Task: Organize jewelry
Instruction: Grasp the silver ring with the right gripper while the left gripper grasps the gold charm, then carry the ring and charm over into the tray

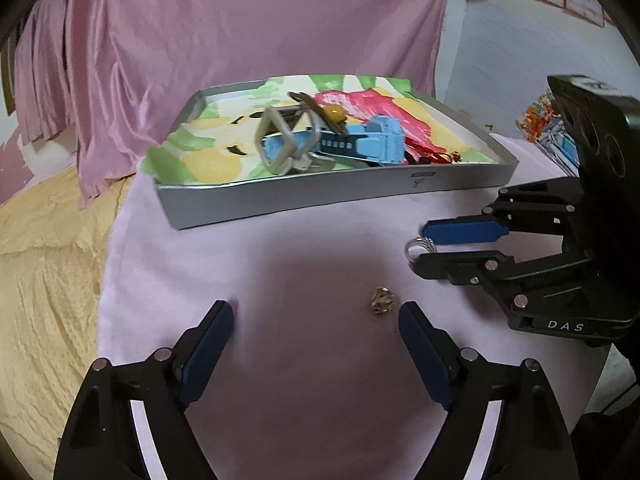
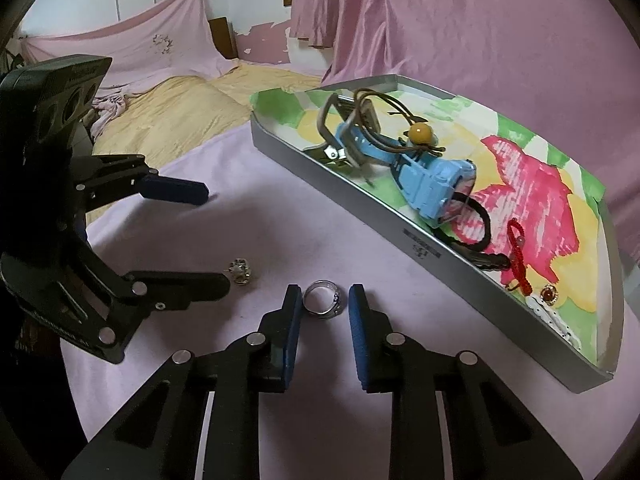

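A silver ring (image 2: pixel 322 300) lies on the lilac cloth, and my right gripper (image 2: pixel 325 297) is shut on it, one blue pad against each side. From the left wrist view the ring (image 1: pixel 418 245) shows between the right gripper's (image 1: pixel 421 249) fingers. A small gold-coloured ring (image 1: pixel 382 300) sits on the cloth between the fingers of my left gripper (image 1: pixel 316 312), which stands open and does not touch it; it lies nearer the right finger. In the right wrist view this small ring (image 2: pixel 240 272) rests beside the left gripper (image 2: pixel 216 238).
A grey tray (image 1: pixel 320 196) (image 2: pixel 400 232) lined with flowered paper holds a blue watch (image 1: pixel 372 142), a silver clip (image 1: pixel 280 140), an amber bead on a brown cord (image 2: pixel 420 133) and a red cord (image 2: pixel 518 260). Yellow bedding (image 1: pixel 48 264) lies left; pink curtains (image 1: pixel 240 20) hang behind.
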